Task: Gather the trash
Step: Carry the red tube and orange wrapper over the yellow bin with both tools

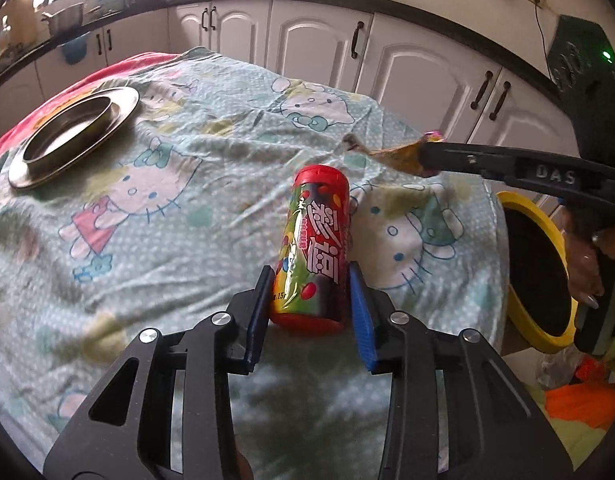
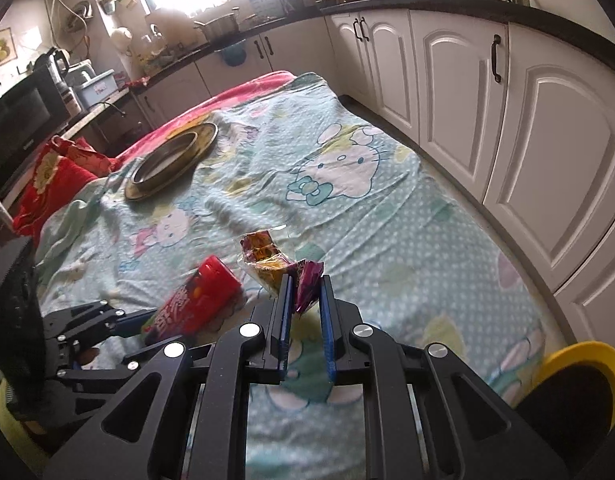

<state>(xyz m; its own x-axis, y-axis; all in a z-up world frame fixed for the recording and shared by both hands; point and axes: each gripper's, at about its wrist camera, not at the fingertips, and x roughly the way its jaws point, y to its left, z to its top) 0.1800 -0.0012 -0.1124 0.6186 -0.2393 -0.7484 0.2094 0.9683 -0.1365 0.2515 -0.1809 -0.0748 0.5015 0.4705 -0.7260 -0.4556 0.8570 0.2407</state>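
Note:
A red candy tube [image 1: 317,246] with a colourful label lies between the blue pads of my left gripper [image 1: 310,276], which is closed on its lower end above the Hello Kitty cloth. The tube also shows in the right wrist view [image 2: 191,302], held by the left gripper [image 2: 141,326]. My right gripper [image 2: 305,288] is shut on a crumpled yellow and purple snack wrapper [image 2: 273,262] and holds it above the cloth. In the left wrist view the wrapper [image 1: 395,154] hangs from the right gripper [image 1: 425,158] at the right.
A yellow-rimmed bin [image 1: 537,268] stands at the table's right edge; it also shows in the right wrist view [image 2: 579,384]. A steel bowl on a steel plate [image 1: 73,134] sits at the far left. White cabinets [image 2: 487,92] run along the right. A red cushion [image 2: 53,184] lies at left.

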